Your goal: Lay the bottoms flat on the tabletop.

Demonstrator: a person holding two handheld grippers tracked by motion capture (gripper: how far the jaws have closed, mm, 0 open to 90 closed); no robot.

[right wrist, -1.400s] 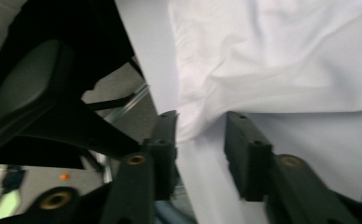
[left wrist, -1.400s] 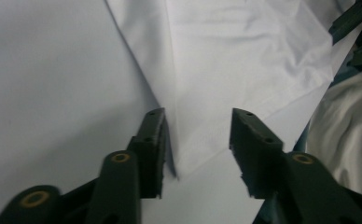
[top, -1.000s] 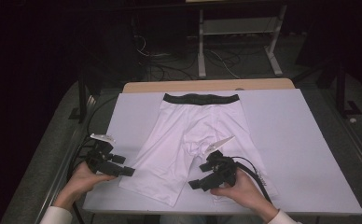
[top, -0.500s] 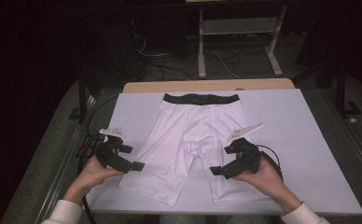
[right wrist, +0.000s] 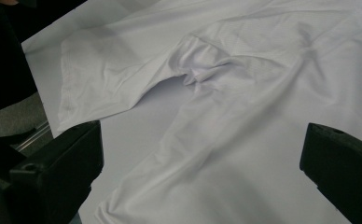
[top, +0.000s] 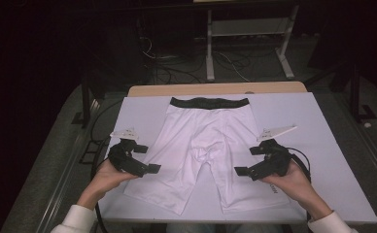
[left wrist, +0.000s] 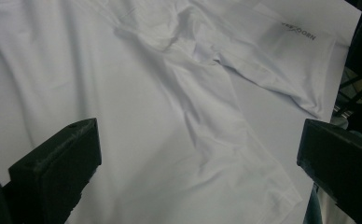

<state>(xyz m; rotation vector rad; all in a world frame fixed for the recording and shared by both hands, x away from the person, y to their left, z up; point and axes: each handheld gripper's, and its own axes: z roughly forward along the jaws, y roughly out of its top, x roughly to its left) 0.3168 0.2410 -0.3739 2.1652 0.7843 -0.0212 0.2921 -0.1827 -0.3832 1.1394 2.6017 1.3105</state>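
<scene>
Flat on the pale lilac table cover (top: 322,145) lay white stretch-fabric shorts (top: 208,141) with a black waistband (top: 209,102). Left gripper (top: 145,158) and right gripper (top: 247,160) flanked the legs, jaws spread wide after just opening, gripping nothing.

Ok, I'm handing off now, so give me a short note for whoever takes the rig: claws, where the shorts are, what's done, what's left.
Left claw: open, nothing in it, at the outer edge of the shorts' left leg.
Right claw: open, nothing in it, over the right leg.
Both claws' jaws have just been opening, with nothing between them.
White shorts: spread flat on the white table, dark waistband at the far side, leg hems toward the person.
Done: shorts laid out, some wrinkles at the crotch.
Left: probably the folding; no fold made yet.
</scene>
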